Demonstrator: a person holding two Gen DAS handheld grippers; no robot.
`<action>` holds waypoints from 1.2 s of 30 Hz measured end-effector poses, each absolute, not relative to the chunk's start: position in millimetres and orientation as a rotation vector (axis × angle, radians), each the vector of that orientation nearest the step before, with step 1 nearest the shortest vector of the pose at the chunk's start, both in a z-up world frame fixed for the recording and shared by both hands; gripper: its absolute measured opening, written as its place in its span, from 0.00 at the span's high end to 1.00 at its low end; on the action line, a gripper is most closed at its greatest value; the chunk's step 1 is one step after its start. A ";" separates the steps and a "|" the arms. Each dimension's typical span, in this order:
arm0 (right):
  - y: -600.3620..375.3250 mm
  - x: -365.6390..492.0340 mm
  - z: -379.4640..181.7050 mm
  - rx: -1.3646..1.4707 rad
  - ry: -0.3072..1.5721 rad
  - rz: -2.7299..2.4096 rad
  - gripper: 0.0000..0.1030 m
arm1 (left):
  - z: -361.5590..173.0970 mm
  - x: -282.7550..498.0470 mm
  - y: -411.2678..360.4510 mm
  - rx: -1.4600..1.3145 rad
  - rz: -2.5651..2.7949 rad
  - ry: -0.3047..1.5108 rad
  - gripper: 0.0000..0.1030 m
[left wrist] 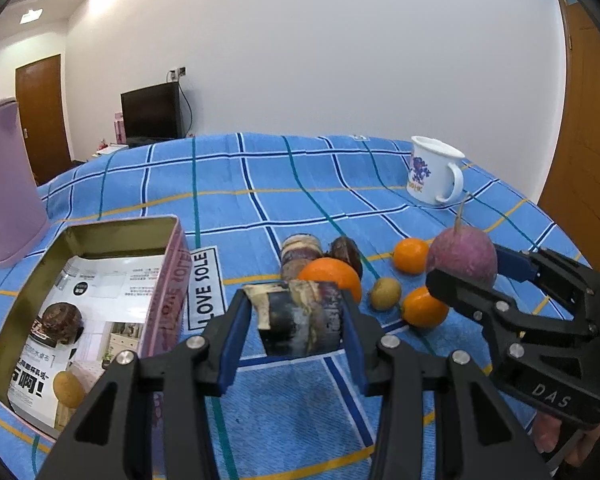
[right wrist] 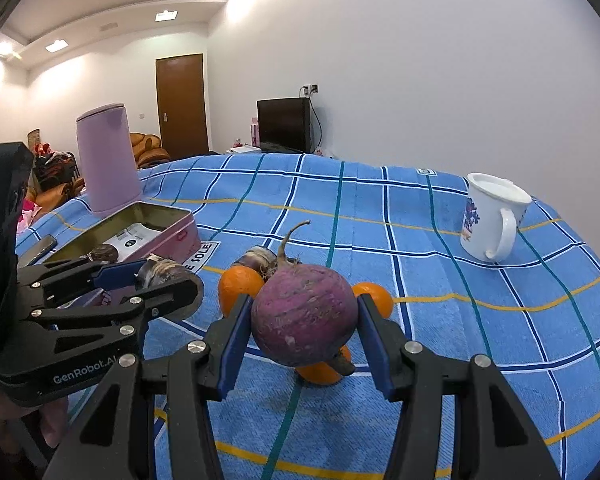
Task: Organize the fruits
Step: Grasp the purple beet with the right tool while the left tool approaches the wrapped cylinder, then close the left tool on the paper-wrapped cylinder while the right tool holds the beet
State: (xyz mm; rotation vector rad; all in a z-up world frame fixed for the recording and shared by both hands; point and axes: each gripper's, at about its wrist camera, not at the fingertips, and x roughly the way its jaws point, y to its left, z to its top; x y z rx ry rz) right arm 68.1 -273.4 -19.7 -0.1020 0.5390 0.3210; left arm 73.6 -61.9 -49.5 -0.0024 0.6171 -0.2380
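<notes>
Three oranges (left wrist: 331, 276), one small brown fruit (left wrist: 385, 293) and two dark cane pieces (left wrist: 300, 254) lie on the blue checked cloth (left wrist: 300, 200) by the open tin (left wrist: 112, 300). The left gripper (left wrist: 296, 320) has its fingers narrowly closed on another cane piece (left wrist: 300, 322); the right gripper (right wrist: 304, 320) clamps the purple turnip (right wrist: 304, 314) above the oranges. One white mug (right wrist: 494, 216) stands behind.

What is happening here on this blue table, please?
A person holds a gripper in each hand and sorts produce into a pink tin. The left gripper grips a dark cut root piece near the tin. The right gripper holds a purple turnip above the oranges. Two items already lie in the tin.
</notes>
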 end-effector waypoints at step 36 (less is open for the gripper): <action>-276.2 47.0 -10.2 -0.092 0.416 0.349 0.48 | -36.2 48.6 -59.6 0.019 -0.192 0.476 0.56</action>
